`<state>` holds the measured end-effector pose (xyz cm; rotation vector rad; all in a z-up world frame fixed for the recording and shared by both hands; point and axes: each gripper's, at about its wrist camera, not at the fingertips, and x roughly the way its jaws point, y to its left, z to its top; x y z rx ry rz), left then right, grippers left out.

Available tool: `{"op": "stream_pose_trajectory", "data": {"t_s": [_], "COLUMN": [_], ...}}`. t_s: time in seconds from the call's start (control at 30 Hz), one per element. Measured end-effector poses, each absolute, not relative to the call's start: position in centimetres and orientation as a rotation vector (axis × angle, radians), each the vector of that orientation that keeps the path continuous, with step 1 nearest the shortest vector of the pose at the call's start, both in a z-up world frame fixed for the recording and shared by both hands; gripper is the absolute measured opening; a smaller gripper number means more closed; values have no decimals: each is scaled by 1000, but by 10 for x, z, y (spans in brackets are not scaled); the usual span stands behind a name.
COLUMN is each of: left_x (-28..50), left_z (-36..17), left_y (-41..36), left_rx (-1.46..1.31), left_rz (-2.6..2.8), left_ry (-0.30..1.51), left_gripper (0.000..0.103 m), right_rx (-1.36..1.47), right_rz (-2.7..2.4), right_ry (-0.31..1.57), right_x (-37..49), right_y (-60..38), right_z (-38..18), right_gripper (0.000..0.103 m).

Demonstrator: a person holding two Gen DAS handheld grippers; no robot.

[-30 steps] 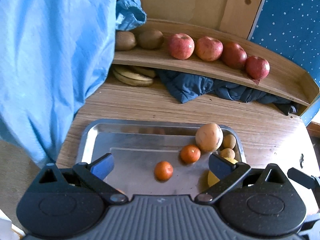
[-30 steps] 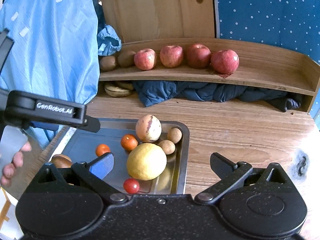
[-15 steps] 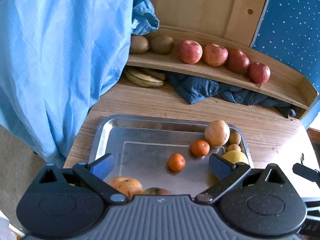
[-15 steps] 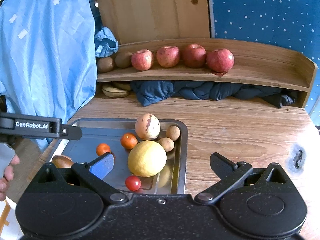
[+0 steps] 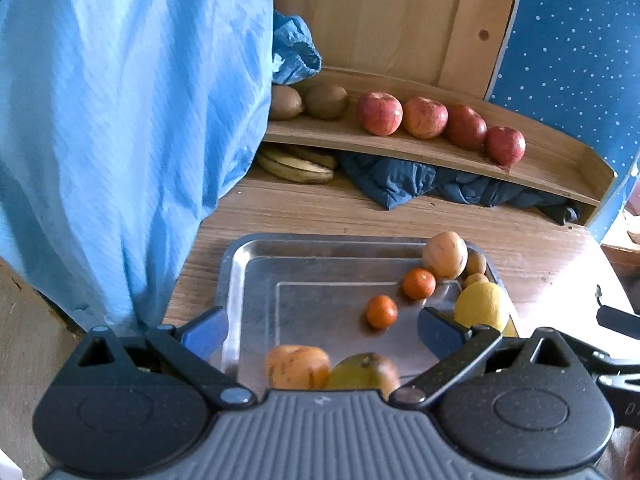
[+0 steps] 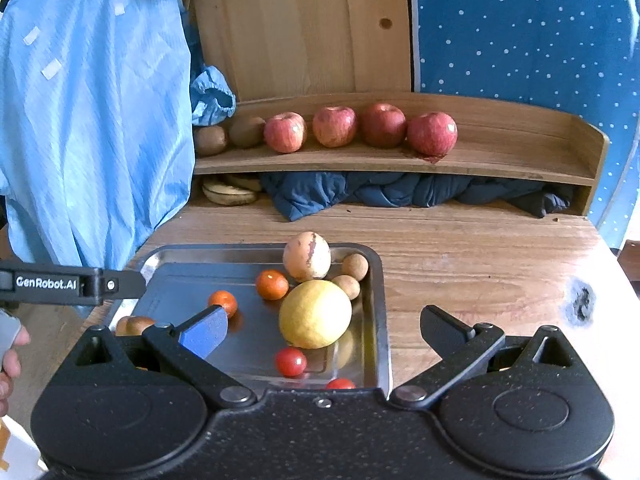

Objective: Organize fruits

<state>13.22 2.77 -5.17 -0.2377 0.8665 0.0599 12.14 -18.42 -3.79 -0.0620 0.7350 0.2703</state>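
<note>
A tray (image 6: 378,300) is set on the table (image 6: 480,256), before a shelf (image 6: 500,168). Four apples (image 6: 360,126) are lined along the shelf, with what seem to be kiwis (image 6: 228,138) at their left. Bananas (image 6: 228,194) and a bundled cloth (image 6: 380,194) are tucked beneath. Fruits are clustered in the tray's right half.

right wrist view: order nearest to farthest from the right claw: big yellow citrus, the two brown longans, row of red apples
1. Big yellow citrus: in the tray, just ahead of the right claw.
2. Two brown longans: tray's far right corner, behind the citrus; too close to each other to rank.
3. Red apples: up on the wooden shelf at the back.
</note>
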Motion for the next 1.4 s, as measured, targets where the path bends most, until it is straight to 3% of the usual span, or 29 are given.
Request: {"op": "stream_pose_trajectory", "data": {"t_s": [0.8, 1.4], "left_x": [54, 26], "left_z": [-54, -62], "left_y": [96, 105], "left_rx": [-178, -184], "left_rz": [-115, -181], "left_ry": [763, 775], "left_gripper": [103, 103], "right_rx": [-38, -79], "right_rz": [137, 112], "right_ry": [652, 678], "right_x": [27, -1], "right_y": [-123, -105], "right_z": [-26, -28], "right_gripper": [102, 102]}}
